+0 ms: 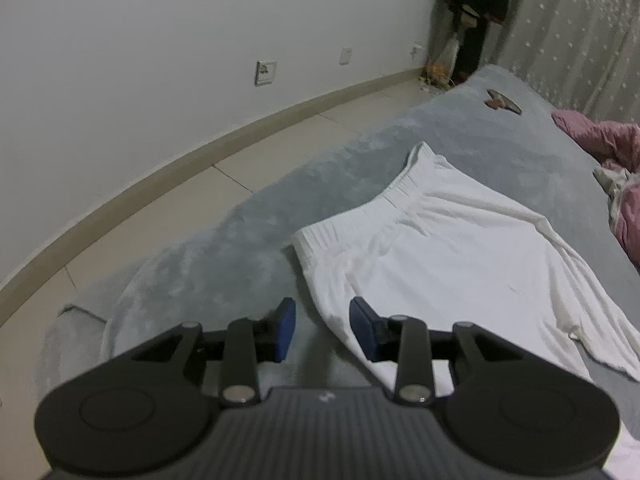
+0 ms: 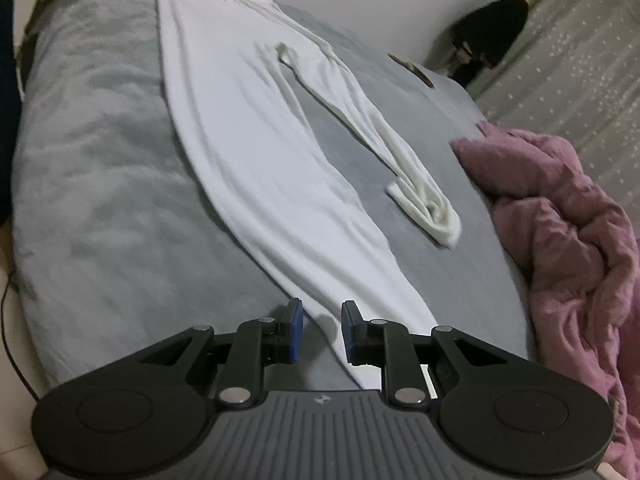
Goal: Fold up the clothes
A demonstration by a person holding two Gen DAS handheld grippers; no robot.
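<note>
Grey blanket (image 1: 240, 248) spread over the whole bed, soft and mottled, reaching to the tiled floor (image 1: 168, 184) on the wall side. Pink quilt (image 2: 560, 220) bunched along the far edge of the bed, apart from the clothes. White trousers (image 2: 256, 128) laid out lengthways on the blanket, waistband (image 1: 360, 208) seen clearly from the left wrist view, one leg flat and broad, the other leg (image 2: 400, 160) narrow, twisted and folded back on itself near the quilt. Dark heap (image 1: 476, 12) standing in the room's corner beside a starred curtain (image 1: 580, 40). Small brown item (image 1: 502, 102) lying on the blanket beyond the waistband, too blurred to identify.

Left gripper (image 1: 323, 328) low over the trousers' edge near the waistband, blue pads apart, cloth lying between and under them, nothing clamped. Right gripper (image 2: 322, 330) at the opposite end by the leg hem, pads likewise apart, white cloth running between them, not pinched.
</note>
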